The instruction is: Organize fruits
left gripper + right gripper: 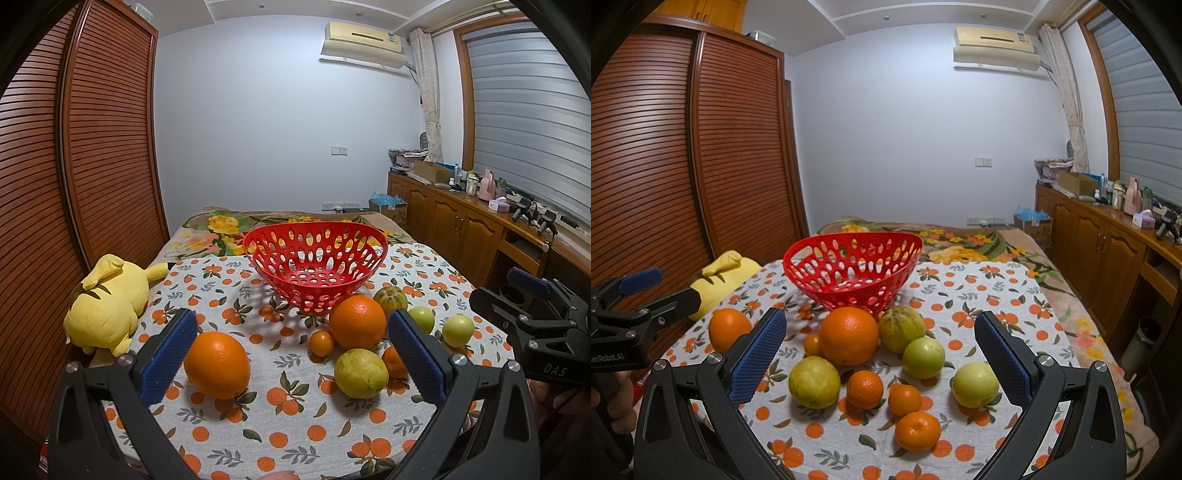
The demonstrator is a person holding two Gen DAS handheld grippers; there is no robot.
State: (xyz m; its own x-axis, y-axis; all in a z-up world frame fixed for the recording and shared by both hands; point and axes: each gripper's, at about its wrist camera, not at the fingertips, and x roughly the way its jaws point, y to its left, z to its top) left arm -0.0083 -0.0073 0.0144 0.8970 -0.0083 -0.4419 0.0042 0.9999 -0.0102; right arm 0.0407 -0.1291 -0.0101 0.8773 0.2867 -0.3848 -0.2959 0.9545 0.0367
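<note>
Fruits (849,341) crowd before the empty red basket (851,271); both grippers' jaws gape wide.

Two matching black handheld grippers, blue-padded fingers.
Left gripper (291,354) and right gripper (881,354) both show knurled blue pads, silver pivot screws and ribbed black frames; white lettering marks each body's side.

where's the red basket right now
The red basket sits empty at the back of the tablecloth, just behind the big orange, right of the yellow plush toy.
</note>
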